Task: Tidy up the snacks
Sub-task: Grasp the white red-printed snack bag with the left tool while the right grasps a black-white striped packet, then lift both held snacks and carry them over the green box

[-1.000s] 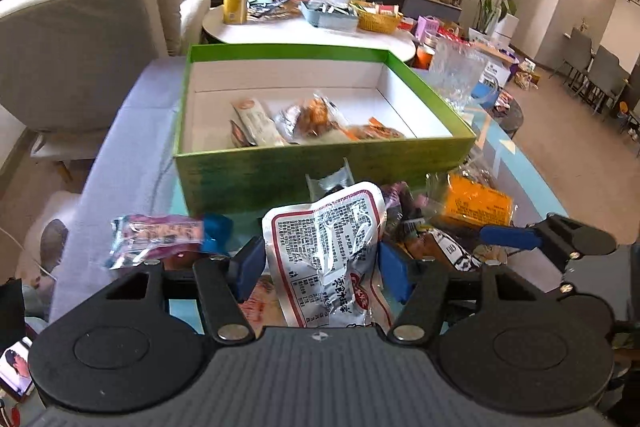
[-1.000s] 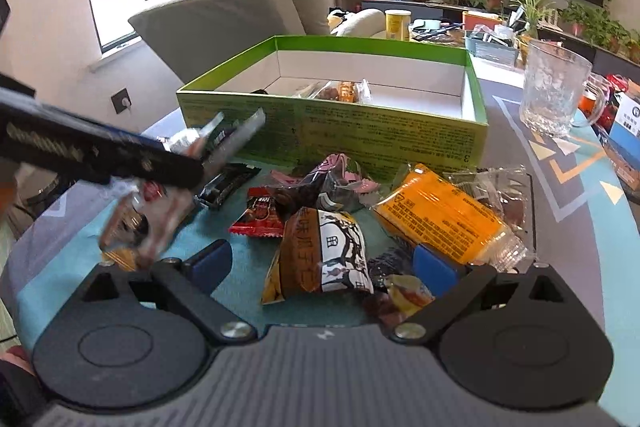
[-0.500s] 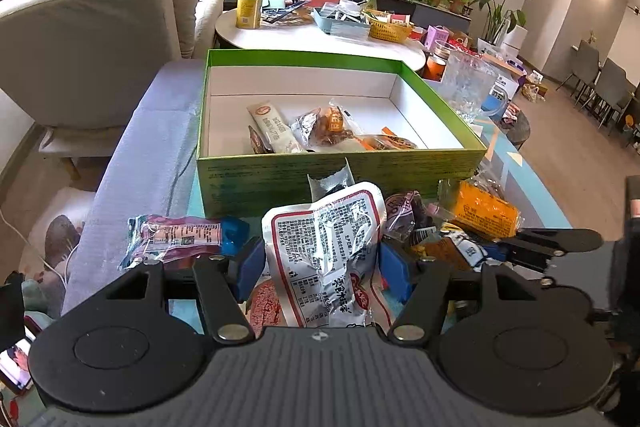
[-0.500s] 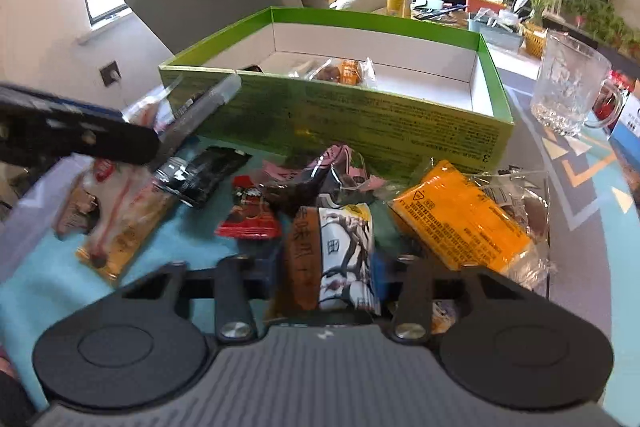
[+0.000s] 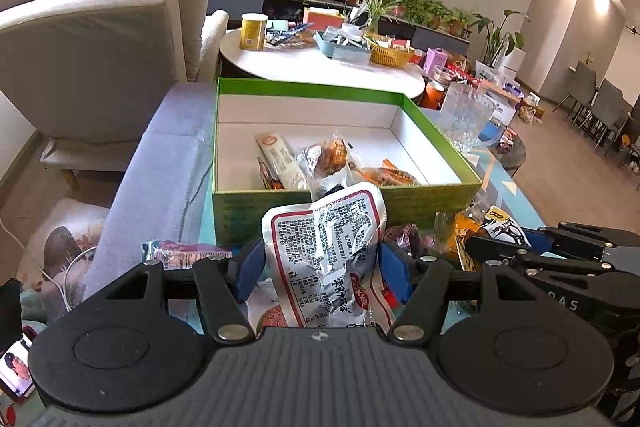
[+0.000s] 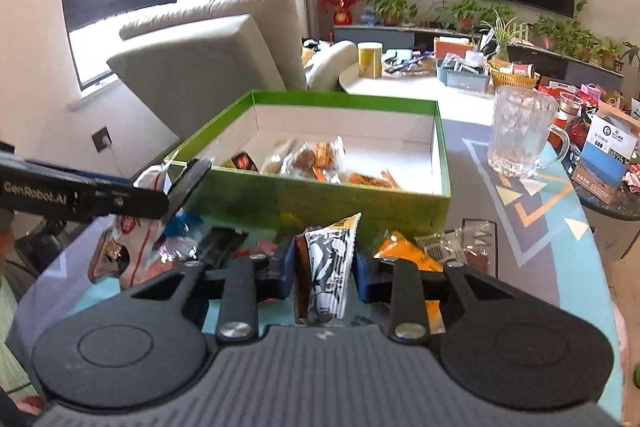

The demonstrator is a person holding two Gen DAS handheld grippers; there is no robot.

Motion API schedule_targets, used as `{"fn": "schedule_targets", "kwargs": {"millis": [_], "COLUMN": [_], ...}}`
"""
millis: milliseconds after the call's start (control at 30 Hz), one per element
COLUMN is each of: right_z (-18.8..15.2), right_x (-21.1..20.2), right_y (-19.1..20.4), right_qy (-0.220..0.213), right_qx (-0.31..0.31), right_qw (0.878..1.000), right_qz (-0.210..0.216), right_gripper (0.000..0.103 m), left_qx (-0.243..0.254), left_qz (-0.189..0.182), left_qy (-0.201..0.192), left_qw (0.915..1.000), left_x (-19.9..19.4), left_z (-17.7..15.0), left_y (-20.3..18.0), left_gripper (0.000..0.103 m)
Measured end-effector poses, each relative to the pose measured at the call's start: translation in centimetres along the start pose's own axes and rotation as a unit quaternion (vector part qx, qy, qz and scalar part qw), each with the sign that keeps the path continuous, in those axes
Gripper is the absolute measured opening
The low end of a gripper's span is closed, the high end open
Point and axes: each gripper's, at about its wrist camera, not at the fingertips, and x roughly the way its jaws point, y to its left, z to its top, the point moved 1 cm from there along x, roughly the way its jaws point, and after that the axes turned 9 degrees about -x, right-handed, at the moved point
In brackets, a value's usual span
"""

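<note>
My left gripper (image 5: 323, 269) is shut on a white pouch with a red border and printed text (image 5: 326, 243), held upright just in front of the green box (image 5: 348, 203). In the right wrist view, my right gripper (image 6: 326, 269) has its jaws closing on a black, white and brown snack packet (image 6: 332, 259). Its blue pads press both sides of the packet, which is raised off the table. The green box (image 6: 320, 199) stands open behind, with several wrapped snacks (image 6: 316, 159) inside. The left gripper's black finger (image 6: 188, 183) shows at the left.
Loose snacks lie on the teal table: an orange packet (image 6: 404, 251), a black one (image 6: 224, 239), a clear one (image 6: 460, 243), a pink and blue one (image 5: 180, 251). A glass mug (image 6: 516, 131) stands right of the box. A cluttered round white table (image 5: 320, 67) and a beige armchair (image 5: 92, 47) are behind.
The right gripper's jaws closed around the black, white and brown packet and lifted it off the table. The left gripper kept its hold on the white pouch.
</note>
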Motion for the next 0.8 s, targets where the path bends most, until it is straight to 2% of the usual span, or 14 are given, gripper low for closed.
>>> {"fn": "schedule_targets", "kwargs": {"millis": [533, 800], "right_z": [3.0, 5.4], "right_x": [-0.2, 0.7], "right_y": [-0.3, -1.1], "right_qy": [-0.051, -0.071], "right_qx": [0.047, 0.052], "right_qw": [0.998, 0.996], "right_qz": [0.012, 0.007], "right_gripper": [0.037, 0.037], "left_qx": [-0.003, -0.009], "left_qz": [-0.005, -0.014], "left_qy": [-0.033, -0.088], "left_qw": [0.9994, 0.9959], "left_x": [-0.2, 0.2], "left_z": [1.9, 5.3], "left_y": [-0.2, -1.0], "left_gripper": [0.059, 0.059]}}
